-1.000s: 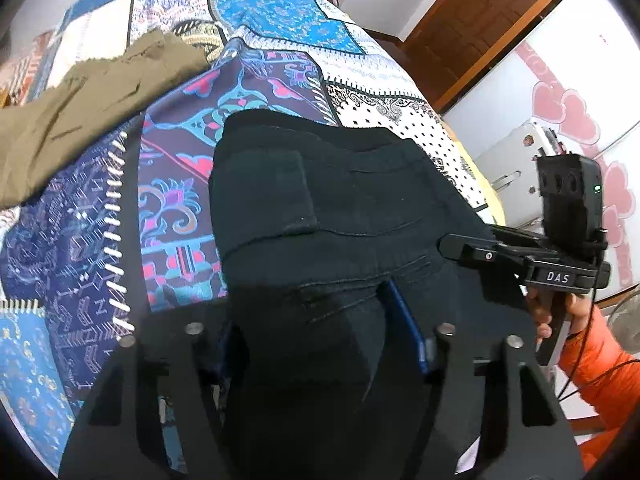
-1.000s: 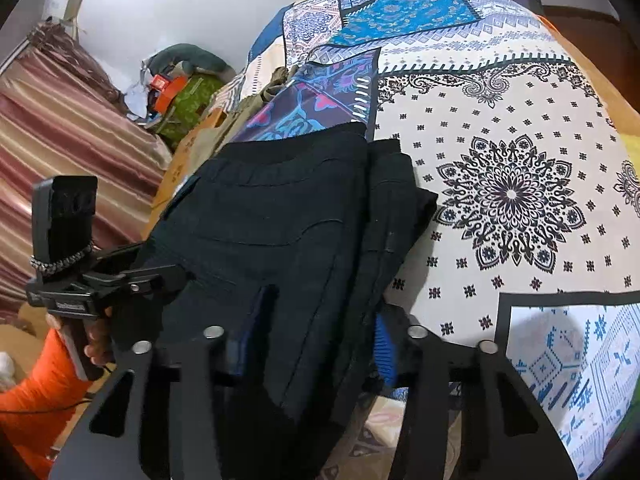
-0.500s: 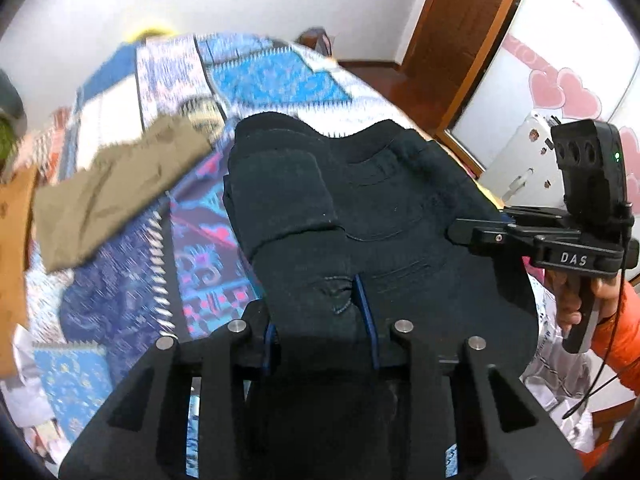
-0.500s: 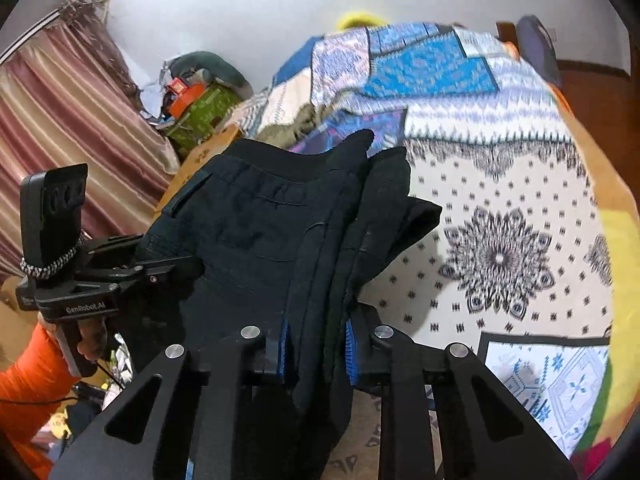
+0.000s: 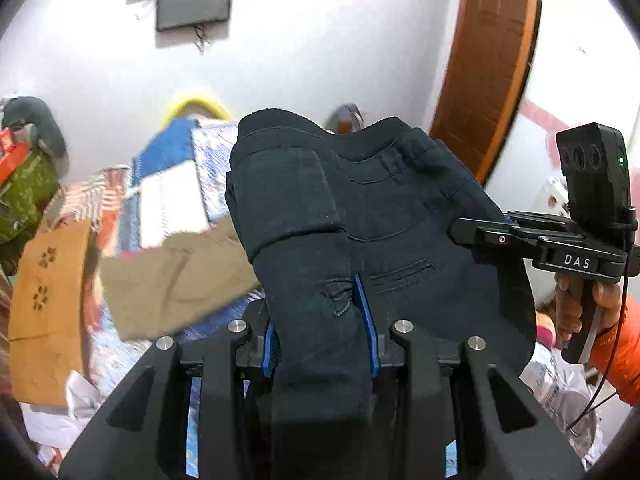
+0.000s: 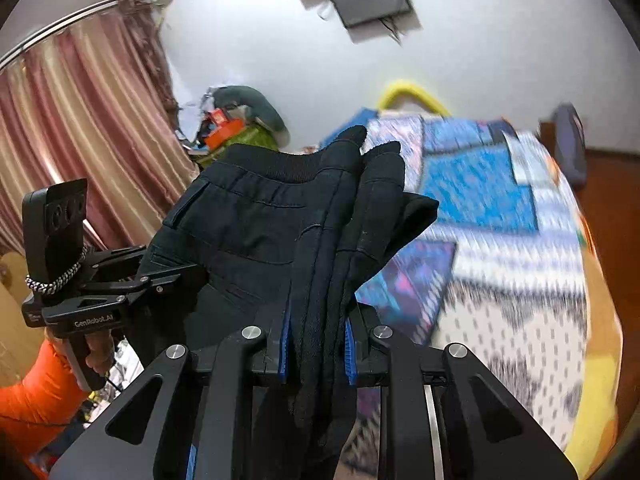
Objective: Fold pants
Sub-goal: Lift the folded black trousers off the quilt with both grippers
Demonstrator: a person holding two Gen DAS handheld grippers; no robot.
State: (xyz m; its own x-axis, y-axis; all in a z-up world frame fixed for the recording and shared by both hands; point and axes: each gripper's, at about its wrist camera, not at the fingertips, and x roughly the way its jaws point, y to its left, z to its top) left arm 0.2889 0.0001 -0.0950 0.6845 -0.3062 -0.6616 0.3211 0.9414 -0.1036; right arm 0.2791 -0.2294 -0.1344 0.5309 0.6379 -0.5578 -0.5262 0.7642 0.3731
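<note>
Patterned bedspread (image 6: 500, 184) below; black pants (image 5: 320, 220) lifted, clamped between both grippers' jaws

Left claw (image 5: 320, 334) clamped on a thick fold of the black pants (image 5: 360, 216), blue pads (image 5: 366, 320) pressing both sides. Pants lifted clear of the patchwork bedspread (image 5: 176, 196). Right claw (image 5: 476, 232) grips the pants' right edge. Olive-brown garment (image 5: 176, 280) lies on the bed at left, blurred.
</note>
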